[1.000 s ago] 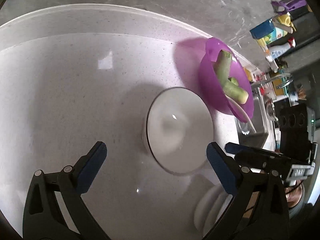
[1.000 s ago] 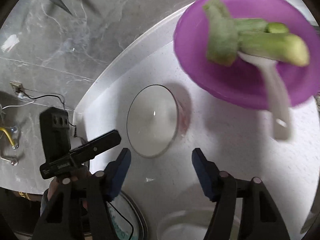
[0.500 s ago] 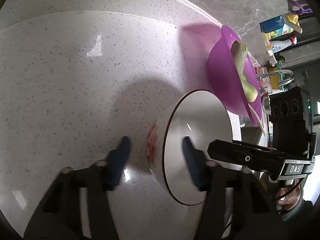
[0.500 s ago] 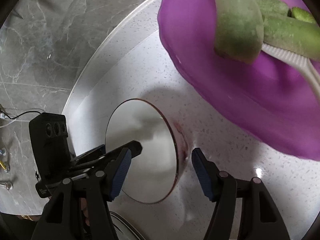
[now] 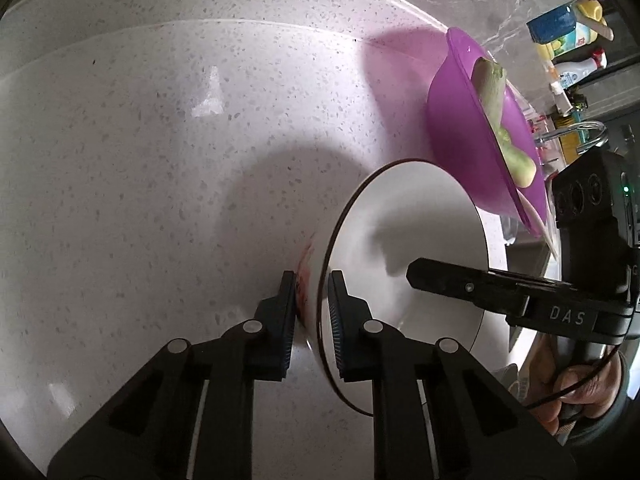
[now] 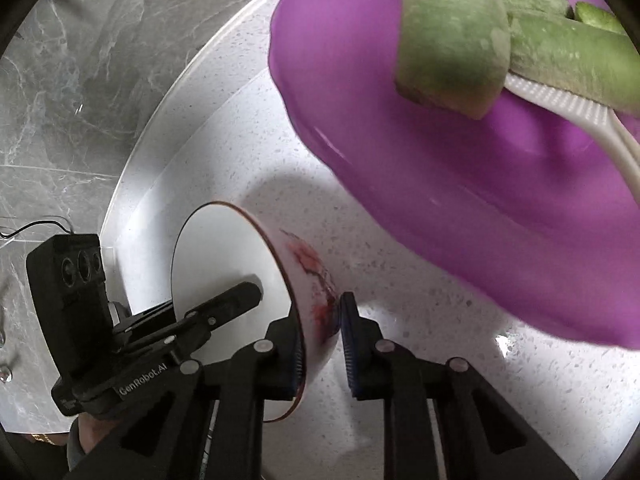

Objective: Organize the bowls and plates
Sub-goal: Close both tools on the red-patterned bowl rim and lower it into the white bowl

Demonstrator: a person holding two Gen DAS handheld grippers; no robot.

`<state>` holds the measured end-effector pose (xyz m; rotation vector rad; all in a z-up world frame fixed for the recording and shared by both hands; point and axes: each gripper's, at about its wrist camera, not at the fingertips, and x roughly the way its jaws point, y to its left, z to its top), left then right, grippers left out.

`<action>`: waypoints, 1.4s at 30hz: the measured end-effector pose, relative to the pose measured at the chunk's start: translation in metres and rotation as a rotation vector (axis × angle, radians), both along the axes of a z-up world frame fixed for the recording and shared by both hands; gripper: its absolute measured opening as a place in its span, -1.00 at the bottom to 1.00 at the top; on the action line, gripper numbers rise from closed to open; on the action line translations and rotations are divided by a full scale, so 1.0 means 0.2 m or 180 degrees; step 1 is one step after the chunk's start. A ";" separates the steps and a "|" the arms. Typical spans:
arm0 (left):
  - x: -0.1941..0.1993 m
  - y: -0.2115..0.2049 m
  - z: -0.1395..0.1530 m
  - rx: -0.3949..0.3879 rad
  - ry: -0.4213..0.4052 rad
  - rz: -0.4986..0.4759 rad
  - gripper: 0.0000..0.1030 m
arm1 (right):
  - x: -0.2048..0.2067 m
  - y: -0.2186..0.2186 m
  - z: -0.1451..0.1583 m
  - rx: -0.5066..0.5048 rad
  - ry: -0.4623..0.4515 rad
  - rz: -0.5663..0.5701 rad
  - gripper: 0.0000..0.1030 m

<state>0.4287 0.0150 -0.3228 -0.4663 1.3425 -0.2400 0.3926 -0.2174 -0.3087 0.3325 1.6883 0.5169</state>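
Note:
A white bowl (image 5: 416, 240) with a thin dark rim and a red pattern on its outer wall sits on the speckled white counter (image 5: 160, 160). My left gripper (image 5: 312, 316) is shut on its rim, one finger inside and one outside. My right gripper (image 6: 320, 340) is shut on the opposite rim of the same bowl (image 6: 224, 264). A purple bowl (image 5: 464, 132) holding green vegetable pieces (image 6: 452, 32) and a white spoon (image 6: 568, 108) stands right behind it; it also fills the right wrist view (image 6: 460, 168).
Bottles and containers (image 5: 568, 44) and a sink tap (image 5: 584, 132) stand at the far right. A grey marble wall (image 6: 80, 60) lies behind the counter's curved edge.
Both grippers moved in on the white bowl and closed from open onto its rim, on opposite sides. The purple bowl now looms closer in the right wrist view.

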 end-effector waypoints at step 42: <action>-0.84 -0.81 0.43 -0.0173 0.0056 -0.0298 -0.69 | -0.57 -0.64 0.54 0.0049 -0.0043 0.0097 -0.58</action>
